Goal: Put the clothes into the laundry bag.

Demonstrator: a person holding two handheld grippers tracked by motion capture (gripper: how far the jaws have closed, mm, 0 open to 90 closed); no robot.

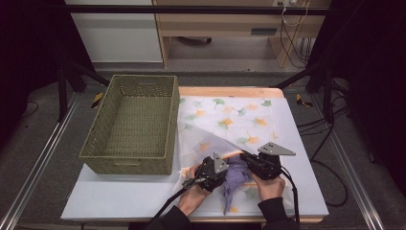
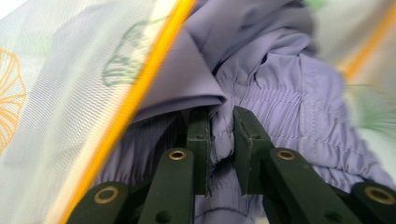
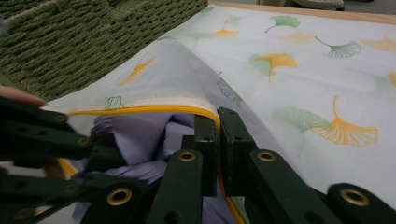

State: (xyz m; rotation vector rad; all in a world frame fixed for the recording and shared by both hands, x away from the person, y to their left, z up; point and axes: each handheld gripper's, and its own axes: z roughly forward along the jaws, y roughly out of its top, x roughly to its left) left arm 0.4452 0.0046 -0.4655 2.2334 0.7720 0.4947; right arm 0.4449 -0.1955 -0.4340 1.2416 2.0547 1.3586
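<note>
Left gripper (image 2: 219, 135): fingers (image 2: 198, 140) clenched on a gathered fold of the lilac garment (image 2: 280, 107), pinching the elasticated band between the pads. Fabric bunches just above and to both sides of the fingertips.

Right gripper (image 3: 217, 135): fingers (image 3: 233, 140) clenched on the yellow-trimmed edge of the mesh laundry bag (image 3: 154, 79), lifting that edge so the mouth gapes. The trim (image 3: 140, 110) runs away from the fingertips toward the other gripper, which sits near, at the open mouth.

Seen from the high view, the left gripper (image 1: 209, 172) and right gripper (image 1: 258, 164) are close together at the near edge of the tabletop (image 1: 115, 196), with the garment (image 1: 235, 178) crumpled between and just in front of them, partly under the raised bag flap and partly spilling out toward the person.

Judgement, step in hand: stuffing the garment into the bag. To do it well, keep the right fingers high and steady so the mouth stays wide; drive the left fingers deep under the flap before letting go; then re-grip the trailing cloth near the opening rather than its far end.

Containers: the bag holds part of the garment; how much lies inside I cannot tell. The woven green basket (image 1: 129, 125), well apart beyond the left fingers, appears empty.
</note>
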